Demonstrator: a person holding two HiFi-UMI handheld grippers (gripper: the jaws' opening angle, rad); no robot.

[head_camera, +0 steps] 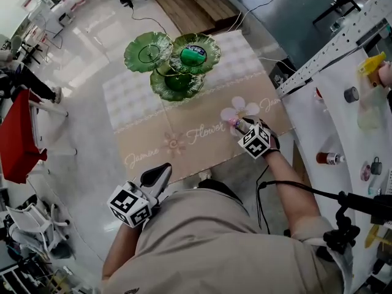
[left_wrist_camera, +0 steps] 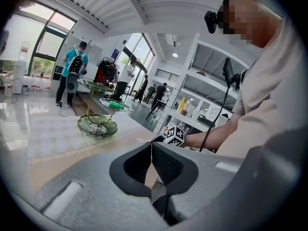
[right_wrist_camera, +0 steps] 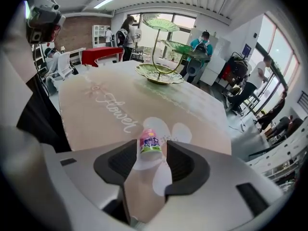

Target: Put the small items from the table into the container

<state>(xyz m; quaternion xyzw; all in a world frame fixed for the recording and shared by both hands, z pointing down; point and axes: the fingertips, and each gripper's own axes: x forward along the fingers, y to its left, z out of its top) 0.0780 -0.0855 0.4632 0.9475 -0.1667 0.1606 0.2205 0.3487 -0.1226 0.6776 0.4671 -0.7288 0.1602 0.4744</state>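
Small bottle [right_wrist_camera: 150, 142] upright, well apart from tiered stand [head_camera: 144, 51], between spread jaws of right gripper [right_wrist_camera: 153, 153], not gripped. We judge it light, rigid, tippy; grip mid-body. Left gripper [left_wrist_camera: 152, 154] closed, empty.

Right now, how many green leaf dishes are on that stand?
3. The left dish, the right dish holding a green item, and the lower dish, partly under the other two. None seems hidden.
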